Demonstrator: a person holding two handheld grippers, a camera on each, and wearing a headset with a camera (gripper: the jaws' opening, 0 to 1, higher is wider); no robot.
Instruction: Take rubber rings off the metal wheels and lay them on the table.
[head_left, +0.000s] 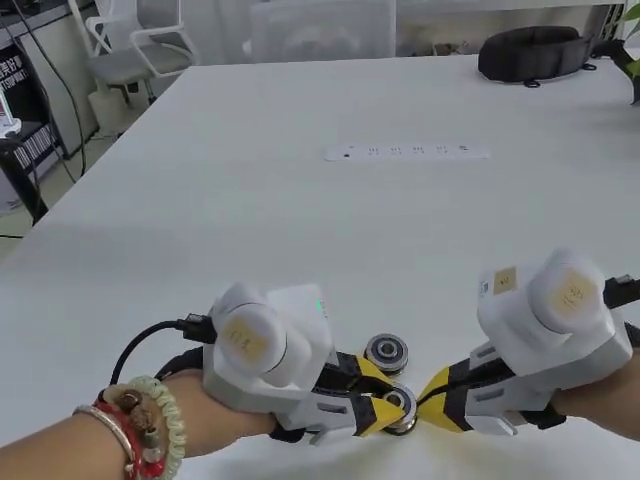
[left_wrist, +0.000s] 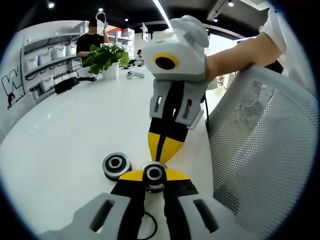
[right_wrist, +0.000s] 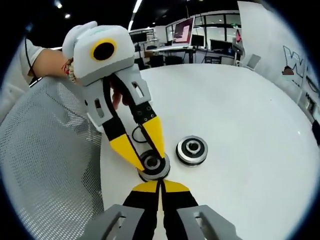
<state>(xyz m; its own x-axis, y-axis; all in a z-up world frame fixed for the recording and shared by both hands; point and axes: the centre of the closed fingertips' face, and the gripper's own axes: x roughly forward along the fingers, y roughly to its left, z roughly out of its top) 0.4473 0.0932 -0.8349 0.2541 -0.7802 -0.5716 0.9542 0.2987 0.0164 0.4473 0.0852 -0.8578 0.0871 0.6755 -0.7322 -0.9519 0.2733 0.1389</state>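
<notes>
Two metal wheels with black rubber rings lie on the white table (head_left: 250, 200) near its front edge. My left gripper (head_left: 392, 402) (left_wrist: 154, 176) is shut on the nearer wheel (head_left: 400, 406) (left_wrist: 154, 172) (right_wrist: 153, 166), with one yellow jaw on each side. My right gripper (head_left: 422, 395) (right_wrist: 160, 184) is shut, and its closed tips touch that wheel's rim from the opposite side. I cannot tell whether they pinch the ring. The second wheel (head_left: 386, 352) (left_wrist: 117, 165) (right_wrist: 192, 150) lies free just beyond.
A white socket strip (head_left: 405, 152) is set into the table's middle, and a black cushion (head_left: 530, 52) lies at the far right. A mesh chair back (left_wrist: 260, 150) stands close behind the front edge. A potted plant (left_wrist: 105, 57) is at the far end.
</notes>
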